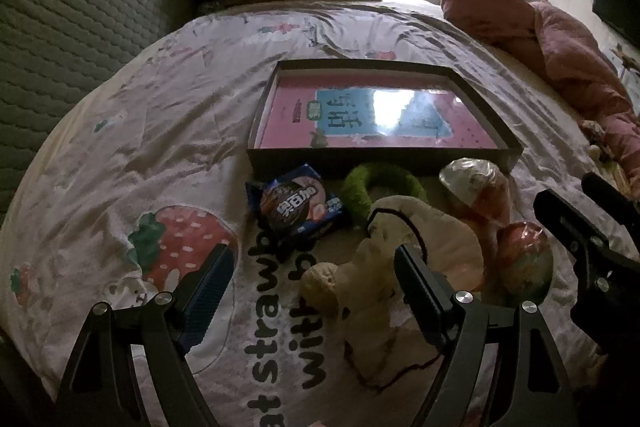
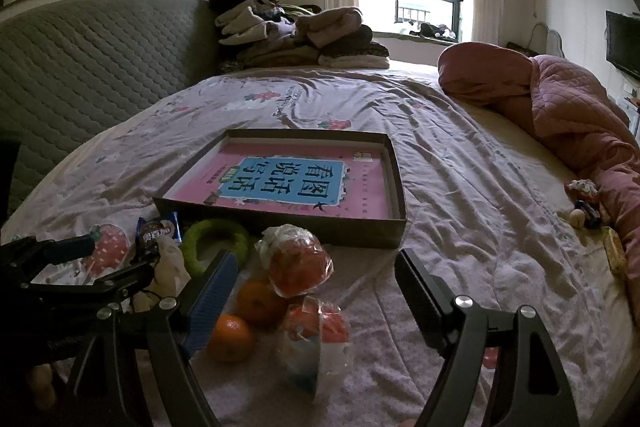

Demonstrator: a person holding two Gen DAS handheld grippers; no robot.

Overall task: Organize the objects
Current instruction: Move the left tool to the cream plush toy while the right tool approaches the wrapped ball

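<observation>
Both grippers hang over the bedspread (image 2: 460, 155) with jaws spread, holding nothing. The left gripper (image 1: 314, 291) hovers over the cream plush toy (image 1: 384, 267), the right gripper (image 2: 316, 291) above the wrapped oranges (image 2: 298, 263). The clutter lies just before the shallow box (image 2: 280, 223) (a pink book already inside). I'd say straddle the plush's middle squarely, close gently, then lift clear of the rim.

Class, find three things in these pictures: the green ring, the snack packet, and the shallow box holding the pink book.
green ring (image 2: 218, 231): right wrist view, top of its arc.
snack packet (image 1: 298, 205): left wrist view, middle of the wrapper.
shallow box (image 2: 280, 227): right wrist view, near outer wall.
</observation>
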